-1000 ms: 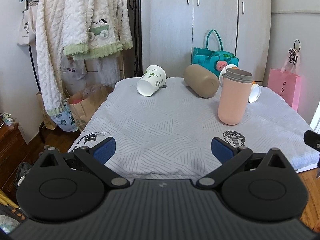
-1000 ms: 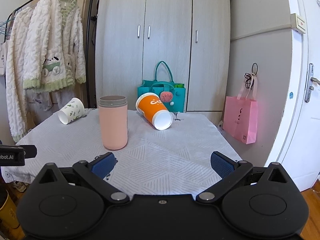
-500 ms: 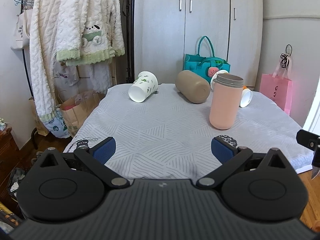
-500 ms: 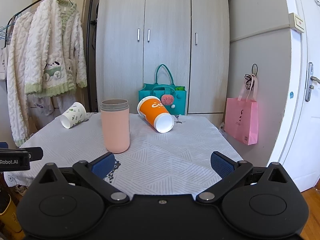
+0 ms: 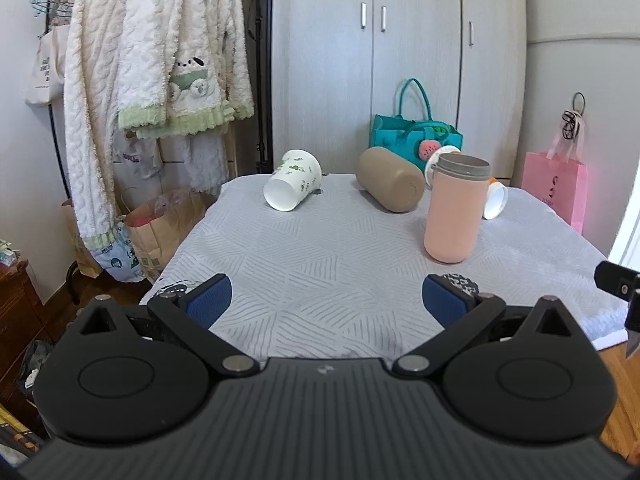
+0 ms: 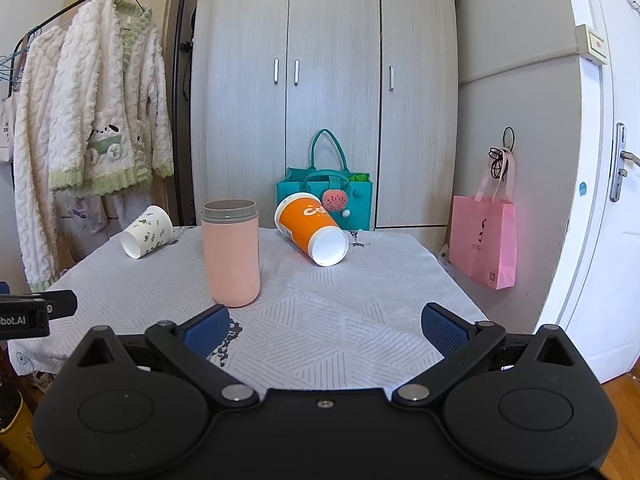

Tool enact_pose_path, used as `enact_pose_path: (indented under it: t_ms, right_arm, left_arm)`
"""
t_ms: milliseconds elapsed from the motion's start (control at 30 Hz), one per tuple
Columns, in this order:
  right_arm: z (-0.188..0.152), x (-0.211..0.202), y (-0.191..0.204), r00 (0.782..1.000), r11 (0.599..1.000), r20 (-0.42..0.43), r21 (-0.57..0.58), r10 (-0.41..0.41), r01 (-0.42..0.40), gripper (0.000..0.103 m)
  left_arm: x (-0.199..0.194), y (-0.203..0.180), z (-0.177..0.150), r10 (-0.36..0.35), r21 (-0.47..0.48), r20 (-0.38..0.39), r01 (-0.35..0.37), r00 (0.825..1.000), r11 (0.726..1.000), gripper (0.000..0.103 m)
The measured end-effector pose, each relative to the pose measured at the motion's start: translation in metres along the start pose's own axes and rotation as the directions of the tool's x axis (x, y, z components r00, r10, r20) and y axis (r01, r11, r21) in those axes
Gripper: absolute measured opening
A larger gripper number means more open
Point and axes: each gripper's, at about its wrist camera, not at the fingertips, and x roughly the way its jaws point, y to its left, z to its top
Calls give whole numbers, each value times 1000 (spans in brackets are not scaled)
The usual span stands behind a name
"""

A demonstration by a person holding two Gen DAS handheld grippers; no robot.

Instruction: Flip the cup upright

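A pink tumbler (image 5: pixel 454 208) stands upright on the cloth-covered table (image 5: pixel 320 264); it also shows in the right wrist view (image 6: pixel 231 252). A white leaf-print cup (image 5: pixel 293 185) (image 6: pixel 146 231), a tan tumbler (image 5: pixel 390 185) and an orange cup (image 6: pixel 311 233) lie on their sides behind it. The orange cup is mostly hidden behind the pink tumbler in the left wrist view. My left gripper (image 5: pixel 326 300) is open and empty over the near table edge. My right gripper (image 6: pixel 325 330) is open and empty, near the pink tumbler.
A teal bag (image 6: pixel 326 196) stands behind the table against the wardrobe (image 6: pixel 324 80). A pink bag (image 6: pixel 482 240) hangs on the right wall. Robes (image 5: pixel 160 60) hang on a rack at left, with a paper bag (image 5: pixel 160 224) on the floor below.
Both grippers have pulled back and risen slightly, so the table and cups sit farther away and lower in view. Both stay open and empty. The cups have not moved.
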Motion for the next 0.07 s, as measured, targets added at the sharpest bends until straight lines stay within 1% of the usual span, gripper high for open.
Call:
enact_pose_path:
  t_ms: [67]
  right_arm:
    - [0, 0, 0, 1000, 1000, 0, 2, 3, -3, 103]
  left_arm:
    - [0, 1, 0, -3, 1, -7, 3, 1000, 1000, 103]
